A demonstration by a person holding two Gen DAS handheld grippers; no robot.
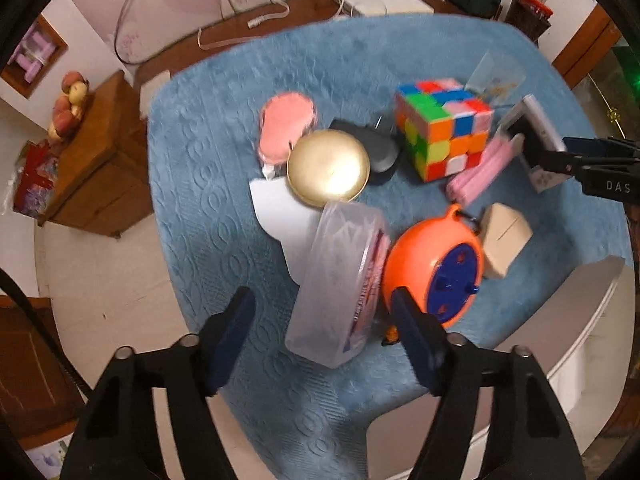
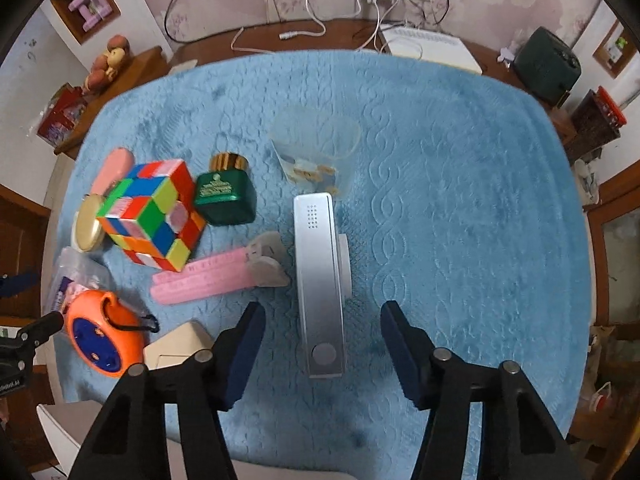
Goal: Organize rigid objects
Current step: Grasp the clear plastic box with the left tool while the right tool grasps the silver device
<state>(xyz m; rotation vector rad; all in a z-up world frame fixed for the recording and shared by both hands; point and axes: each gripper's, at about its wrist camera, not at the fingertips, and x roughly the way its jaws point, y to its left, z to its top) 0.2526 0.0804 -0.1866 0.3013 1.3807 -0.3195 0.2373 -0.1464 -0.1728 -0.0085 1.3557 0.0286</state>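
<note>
You were at the pick-up step: left gripper [image 1: 324,334] half-open astride the clear box [image 1: 336,280], right gripper [image 2: 322,350] half-open astride the silver bar [image 2: 320,280], neither gripped; closing was due next.

Brushed-metal silver case [image 2: 320,280], plush blue cloth [image 2: 460,200]

Both grippers point almost straight down. The left gripper [image 1: 324,336] has its jaws partly apart, the dark blue pads [image 1: 230,344] angled inward, with neither pad pressing on anything. The right gripper [image 2: 322,354] likewise has its jaws partly apart, its pads [image 2: 404,354] free on both sides. In the left wrist view the right gripper's black fingers reach in from the right edge. No hand or sleeve shows.
</note>
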